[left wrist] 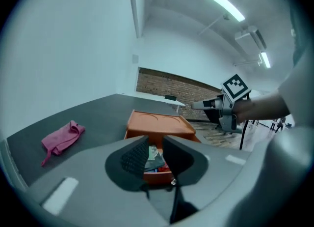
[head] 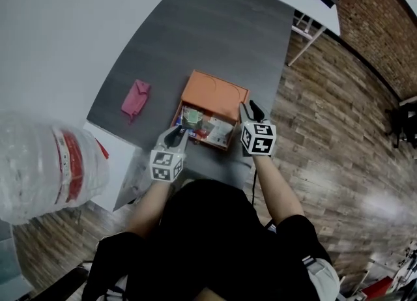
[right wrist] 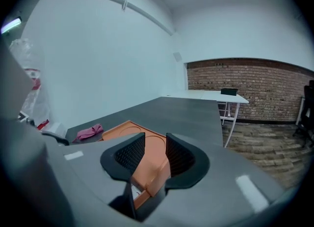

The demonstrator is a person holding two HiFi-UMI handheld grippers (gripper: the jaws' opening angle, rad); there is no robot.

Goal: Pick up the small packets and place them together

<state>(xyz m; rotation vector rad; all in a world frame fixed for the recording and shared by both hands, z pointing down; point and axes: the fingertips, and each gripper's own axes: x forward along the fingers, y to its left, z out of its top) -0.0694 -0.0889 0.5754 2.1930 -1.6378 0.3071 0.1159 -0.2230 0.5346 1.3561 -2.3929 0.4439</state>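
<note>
Fingers (left wrist: 131, 158) apart, empty; left gripper (head: 174, 135), right gripper (head: 251, 110) (at near corners of orange box (head: 215, 91))

bare table (head: 195, 26) beyond orange box (head: 215, 91), cloth (head: 135, 98) leftward

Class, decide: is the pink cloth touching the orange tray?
Apart. The head view shows bare grey table between the pink cloth and the orange tray.
</note>
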